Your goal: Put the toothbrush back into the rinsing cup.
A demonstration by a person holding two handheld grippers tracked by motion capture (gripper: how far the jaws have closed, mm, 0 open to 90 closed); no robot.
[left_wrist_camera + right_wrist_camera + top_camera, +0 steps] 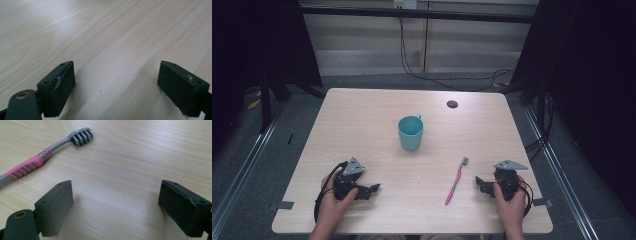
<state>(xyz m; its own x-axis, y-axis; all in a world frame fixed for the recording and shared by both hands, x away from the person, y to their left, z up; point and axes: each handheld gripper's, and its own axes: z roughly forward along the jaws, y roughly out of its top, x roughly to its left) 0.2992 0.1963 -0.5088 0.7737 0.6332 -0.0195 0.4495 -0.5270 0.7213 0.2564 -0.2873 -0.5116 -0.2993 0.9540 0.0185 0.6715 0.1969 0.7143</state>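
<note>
- No brand, label or writing can be read on anything here; the small pale fitting at the top of the high view is too small to tell what it carries
- The left gripper (373,189) rests on the light wooden table (362,115) near its front left corner, held in the person's left hand (333,201); its jaws stand wide apart with bare wood between them, gripping nothing
- The right gripper (479,181) sits near the front right corner in the right hand (510,205); its jaws are also spread wide and empty
- A toothbrush (456,181) with a pink handle and grey head lies flat on the table just to the left of the right gripper, apart from it, bristle end pointing away from the person; in the right gripper view it lies beyond the left jaw, not touching it
- A teal mug (411,133) stands upright near the table's middle, well apart from both grippers, handle at the far side
- A dark round disc (452,104) sits near the far edge
</note>
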